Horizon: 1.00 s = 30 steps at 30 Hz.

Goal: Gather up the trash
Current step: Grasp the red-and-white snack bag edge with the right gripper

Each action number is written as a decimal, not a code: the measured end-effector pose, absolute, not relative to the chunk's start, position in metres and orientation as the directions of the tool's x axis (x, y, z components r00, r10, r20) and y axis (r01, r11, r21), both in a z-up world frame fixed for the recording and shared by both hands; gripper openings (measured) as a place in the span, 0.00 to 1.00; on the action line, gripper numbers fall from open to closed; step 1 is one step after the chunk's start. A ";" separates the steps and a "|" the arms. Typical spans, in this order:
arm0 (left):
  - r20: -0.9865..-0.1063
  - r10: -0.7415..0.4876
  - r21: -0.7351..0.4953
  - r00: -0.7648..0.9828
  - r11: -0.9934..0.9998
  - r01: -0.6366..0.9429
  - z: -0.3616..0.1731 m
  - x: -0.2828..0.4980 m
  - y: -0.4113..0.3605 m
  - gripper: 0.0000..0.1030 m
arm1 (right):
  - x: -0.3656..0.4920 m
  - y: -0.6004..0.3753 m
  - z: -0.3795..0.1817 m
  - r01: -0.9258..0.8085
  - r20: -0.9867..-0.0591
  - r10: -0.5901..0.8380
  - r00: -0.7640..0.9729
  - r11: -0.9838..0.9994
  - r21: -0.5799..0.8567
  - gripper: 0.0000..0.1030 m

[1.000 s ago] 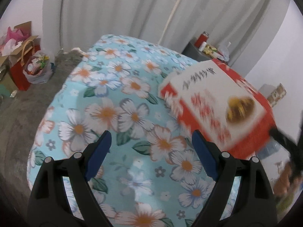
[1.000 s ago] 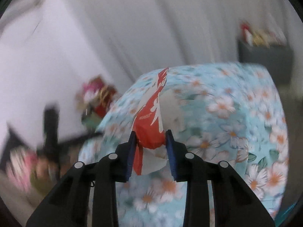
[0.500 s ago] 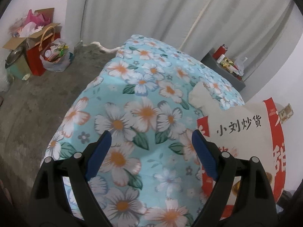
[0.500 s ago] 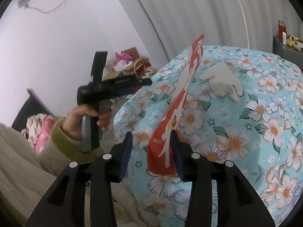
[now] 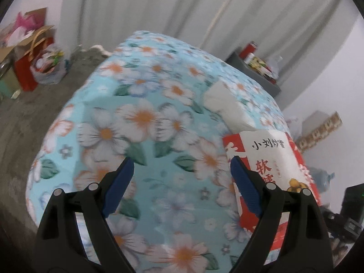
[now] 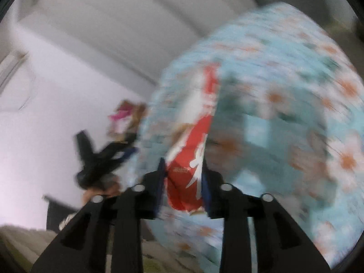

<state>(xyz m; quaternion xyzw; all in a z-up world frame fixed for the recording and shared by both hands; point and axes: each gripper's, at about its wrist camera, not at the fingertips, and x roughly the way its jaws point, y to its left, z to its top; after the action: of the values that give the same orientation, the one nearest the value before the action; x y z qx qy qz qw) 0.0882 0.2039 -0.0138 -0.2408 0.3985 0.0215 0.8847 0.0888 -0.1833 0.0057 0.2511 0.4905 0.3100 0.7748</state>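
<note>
Lowered since before, snack bag (image 6: 193, 150) points lengthwise away from right gripper (image 6: 183, 177)

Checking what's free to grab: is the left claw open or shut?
Open: the left claw has blue fingers spread wide with only the floral cloth between them.

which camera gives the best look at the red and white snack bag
The left wrist view. There the snack bag shows its printed white front fairly sharply, above the floral cloth. The right wrist view shows it only edge-on and motion-blurred, its red end clamped in the right gripper.
</note>
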 end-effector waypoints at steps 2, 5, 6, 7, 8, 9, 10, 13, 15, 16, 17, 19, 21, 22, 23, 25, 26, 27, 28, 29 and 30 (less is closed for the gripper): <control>-0.712 -0.175 -0.400 0.680 0.897 -0.189 -0.013 0.093 0.191 0.80 | 0.080 -0.194 0.002 -0.206 -0.685 0.651 0.326 0.757 0.621 0.59; -0.715 -0.192 -0.380 0.673 0.914 -0.142 -0.012 0.099 0.174 0.80 | 0.061 -0.199 0.010 -0.257 -0.755 0.566 0.333 0.824 0.505 0.66; -0.715 -0.196 -0.375 0.671 0.918 -0.132 -0.012 0.100 0.171 0.80 | 0.058 -0.202 0.012 -0.264 -0.765 0.549 0.337 0.835 0.483 0.67; -0.716 -0.199 -0.367 0.669 0.923 -0.118 -0.012 0.102 0.166 0.80 | 0.056 -0.206 0.015 -0.262 -0.768 0.537 0.349 0.843 0.470 0.67; -0.717 -0.203 -0.364 0.667 0.925 -0.109 -0.012 0.104 0.161 0.80 | 0.057 -0.212 0.016 -0.247 -0.758 0.541 0.364 0.841 0.482 0.68; -0.715 -0.210 -0.366 0.667 0.925 -0.101 -0.011 0.104 0.159 0.80 | 0.059 -0.220 0.016 -0.229 -0.743 0.557 0.372 0.830 0.508 0.68; -0.710 -0.223 -0.373 0.668 0.924 -0.088 -0.010 0.104 0.155 0.80 | 0.064 -0.229 0.015 -0.202 -0.722 0.580 0.377 0.812 0.547 0.68; -0.696 -0.247 -0.369 0.674 0.928 -0.042 -0.005 0.105 0.142 0.80 | 0.085 -0.250 0.001 -0.108 -0.638 0.673 0.375 0.715 0.691 0.68; -0.687 -0.255 -0.350 0.680 0.937 -0.002 -0.001 0.105 0.131 0.80 | 0.099 -0.253 -0.009 -0.077 -0.578 0.731 0.363 0.641 0.763 0.68; -0.686 -0.259 -0.344 0.680 0.939 0.010 0.000 0.105 0.127 0.80 | 0.107 -0.253 -0.015 -0.067 -0.554 0.754 0.352 0.611 0.789 0.68; -0.688 -0.257 -0.331 0.679 0.944 0.022 0.000 0.105 0.123 0.80 | 0.115 -0.251 -0.020 -0.054 -0.542 0.768 0.341 0.592 0.804 0.68; -0.699 -0.243 -0.296 0.672 0.955 0.038 -0.001 0.107 0.113 0.80 | 0.129 -0.246 -0.028 -0.045 -0.541 0.777 0.322 0.583 0.811 0.68; -0.715 -0.230 -0.264 0.660 0.963 0.050 -0.005 0.110 0.105 0.80 | 0.144 -0.238 -0.036 -0.038 -0.534 0.797 0.283 0.565 0.824 0.68; -0.721 -0.228 -0.255 0.654 0.965 0.055 -0.007 0.111 0.103 0.80 | 0.150 -0.235 -0.039 -0.029 -0.534 0.804 0.262 0.559 0.828 0.67; -0.728 -0.226 -0.247 0.648 0.967 0.060 -0.009 0.113 0.100 0.80 | 0.153 -0.232 -0.042 -0.029 -0.535 0.809 0.243 0.557 0.830 0.67; -0.738 -0.224 -0.238 0.636 0.969 0.065 -0.014 0.116 0.097 0.80 | 0.164 -0.221 -0.052 -0.024 -0.557 0.808 0.192 0.571 0.820 0.66; -0.741 -0.226 -0.240 0.632 0.969 0.065 -0.016 0.117 0.097 0.80 | 0.169 -0.216 -0.055 -0.024 -0.569 0.804 0.169 0.581 0.814 0.64; -0.743 -0.227 -0.241 0.630 0.968 0.065 -0.017 0.118 0.096 0.80 | 0.169 -0.213 -0.054 -0.030 -0.573 0.804 0.160 0.584 0.811 0.64; -0.746 -0.228 -0.243 0.626 0.968 0.063 -0.019 0.119 0.097 0.80 | 0.171 -0.210 -0.054 -0.038 -0.569 0.808 0.150 0.580 0.814 0.64; -0.748 -0.228 -0.243 0.623 0.968 0.062 -0.020 0.120 0.097 0.80 | 0.174 -0.208 -0.054 -0.041 -0.561 0.815 0.141 0.571 0.820 0.63; -0.750 -0.228 -0.244 0.621 0.968 0.061 -0.021 0.121 0.097 0.80 | 0.176 -0.206 -0.055 -0.039 -0.555 0.821 0.133 0.564 0.825 0.61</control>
<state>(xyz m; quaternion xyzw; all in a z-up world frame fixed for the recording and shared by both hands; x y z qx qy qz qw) 0.1208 0.0973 -0.0211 -0.0977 0.4276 -0.0805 0.8950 0.1755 -0.2064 -0.0546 0.3397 0.5753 0.3203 0.6716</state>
